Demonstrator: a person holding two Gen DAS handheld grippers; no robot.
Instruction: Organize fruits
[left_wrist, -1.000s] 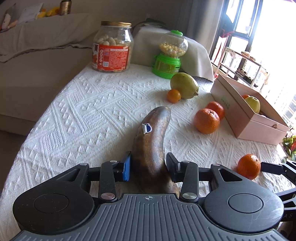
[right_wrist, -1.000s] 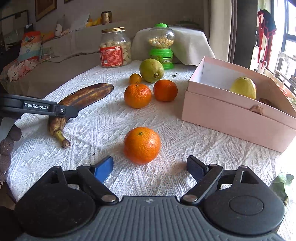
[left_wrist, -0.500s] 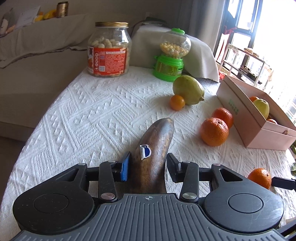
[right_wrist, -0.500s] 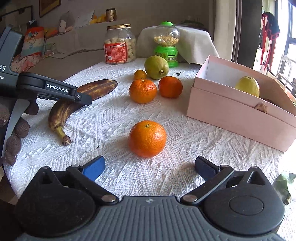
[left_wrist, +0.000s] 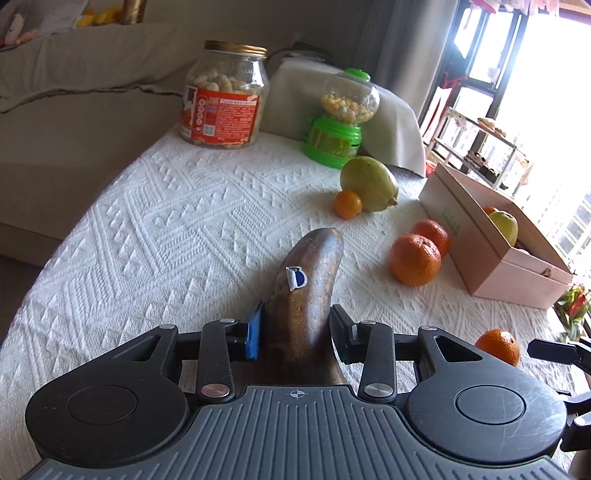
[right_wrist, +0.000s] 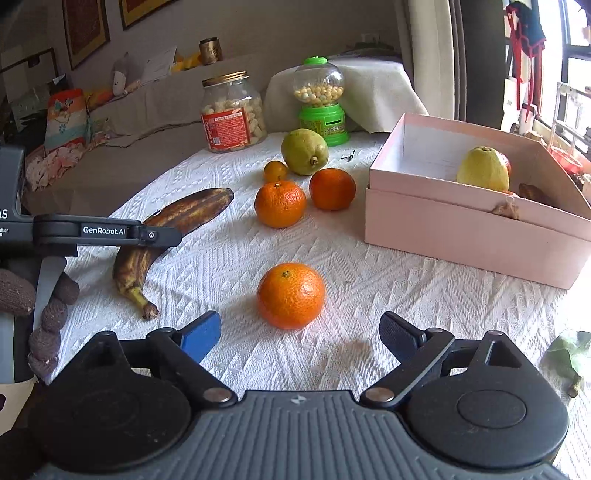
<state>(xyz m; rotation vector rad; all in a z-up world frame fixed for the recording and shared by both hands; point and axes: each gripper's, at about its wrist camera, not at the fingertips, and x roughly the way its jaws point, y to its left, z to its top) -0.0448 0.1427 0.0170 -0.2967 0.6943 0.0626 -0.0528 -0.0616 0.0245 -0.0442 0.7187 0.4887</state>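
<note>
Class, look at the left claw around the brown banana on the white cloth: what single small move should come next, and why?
Probably finish closing the left claw: its jaws are closing around the banana, which lies between them on the tablecloth, stem end near. A firm grip would let it go to the pink box, which already holds fruit.

Both wrist views look steeply down along their fingers, close over the table (left_wrist: 155, 206), sharing the banana (left_wrist: 303, 295) and box (right_wrist: 472, 229).
</note>
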